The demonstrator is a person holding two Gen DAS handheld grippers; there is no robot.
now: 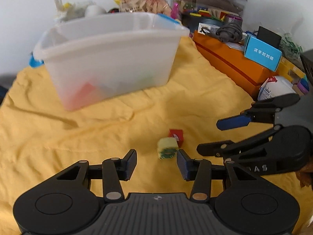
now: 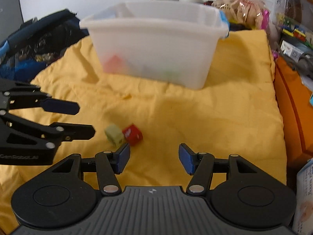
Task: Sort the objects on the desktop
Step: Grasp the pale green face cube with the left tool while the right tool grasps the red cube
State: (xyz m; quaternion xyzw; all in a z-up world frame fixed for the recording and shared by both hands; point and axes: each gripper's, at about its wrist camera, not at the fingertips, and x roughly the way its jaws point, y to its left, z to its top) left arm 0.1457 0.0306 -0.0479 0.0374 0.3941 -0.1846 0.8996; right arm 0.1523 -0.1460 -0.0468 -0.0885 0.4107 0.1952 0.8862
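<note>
While both hand-held tools hang over the rumpled yellow cloth [image 1: 78, 137], we have two small cubes lying touching each other just ahead of our fingertips: a pale yellow-green block with a printed face [image 1: 167, 148] and a red block with a white mark [image 1: 176, 135]. Our left gripper [image 1: 156, 163] has its jaws spread with nothing between them, the yellow-green block sitting just beyond its right-hand pad. Our right gripper [image 2: 154, 159] is likewise spread and empty, the red block just past its left-hand pad. We judge that each tool is lined up on the cube nearer to it, so the pair can be lifted together. Farther ahead of both grippers stands the translucent white plastic bin [image 1: 109, 58], with coloured shapes showing dimly through its wall, likely the place these cubes go. The orange box [image 1: 230, 62] lies off to the right, clear of our reach
</note>
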